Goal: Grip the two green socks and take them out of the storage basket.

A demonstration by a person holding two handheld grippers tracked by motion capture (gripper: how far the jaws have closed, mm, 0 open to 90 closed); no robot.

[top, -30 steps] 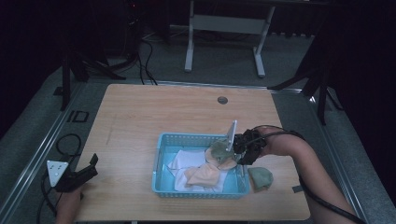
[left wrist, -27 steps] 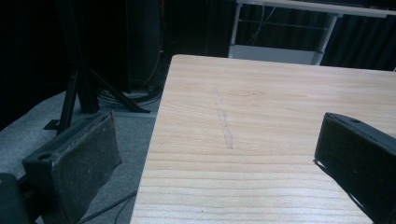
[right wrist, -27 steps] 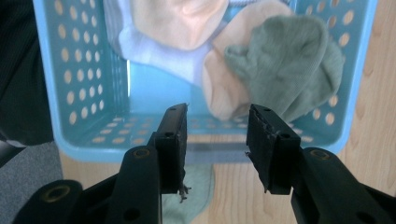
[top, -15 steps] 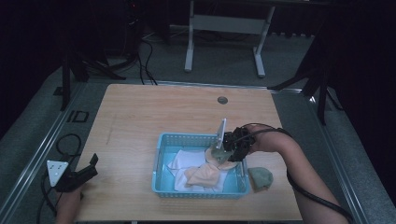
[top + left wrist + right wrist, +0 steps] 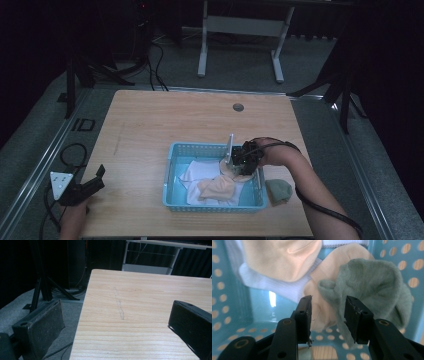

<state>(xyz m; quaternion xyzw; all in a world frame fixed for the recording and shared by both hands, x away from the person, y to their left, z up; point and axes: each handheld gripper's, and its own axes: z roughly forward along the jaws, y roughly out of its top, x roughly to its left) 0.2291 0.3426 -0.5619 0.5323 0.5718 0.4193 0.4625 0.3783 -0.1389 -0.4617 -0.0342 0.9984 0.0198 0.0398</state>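
Observation:
A blue perforated basket [image 5: 200, 146] sits on the near half of the wooden table [image 5: 165, 120]. It holds a white cloth [image 5: 197, 172], a peach cloth [image 5: 220, 187] and a grey-green sock [image 5: 372, 287]. My right gripper [image 5: 239, 162] hangs over the basket's far right corner and points down into it. In the right gripper view it [image 5: 328, 302] stands open, and the sock's edge lies just beyond the gap on a peach sock [image 5: 342, 260]. My left gripper [image 5: 95, 180] rests open at the table's near left corner, with only bare wood between its jaws [image 5: 117, 315].
A second grey-green sock [image 5: 279, 191] lies on the table just right of the basket. A round cable hole [image 5: 238, 107] is in the far part of the table. Stand legs and cables [image 5: 150, 55] are on the floor beyond.
My right gripper has moved left from the basket's right edge to over its inside, bringing a grey-green sock, which now lies in the basket. The left gripper has stayed still.

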